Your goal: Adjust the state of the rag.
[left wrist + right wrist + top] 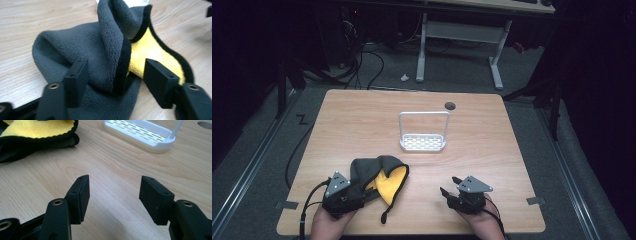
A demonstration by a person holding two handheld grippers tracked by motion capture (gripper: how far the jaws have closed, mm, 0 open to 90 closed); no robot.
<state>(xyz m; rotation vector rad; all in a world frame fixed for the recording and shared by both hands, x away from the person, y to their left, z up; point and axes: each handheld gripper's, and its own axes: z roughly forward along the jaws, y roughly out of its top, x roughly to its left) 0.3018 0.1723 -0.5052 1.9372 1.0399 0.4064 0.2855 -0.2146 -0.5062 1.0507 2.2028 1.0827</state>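
A: High view: the cloth is lying bunched near the worktop's front edge, left gripper beside it.

B: Left gripper view: jaws gaping wide, straddling a soft fleece fold. Looks light, floppy; I'd be pinching that black hem.

A: Right gripper view: right gripper is standing wide too, nothing between.

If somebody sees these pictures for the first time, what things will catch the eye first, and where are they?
The crumpled grey cloth with its bright yellow inner side stands out first, lying near the front left of the wooden table. The left claw is open over it, a fold of the cloth between its jaws. Next comes the white rack with a tall handle at the table's middle, while the right claw is open above bare wood.
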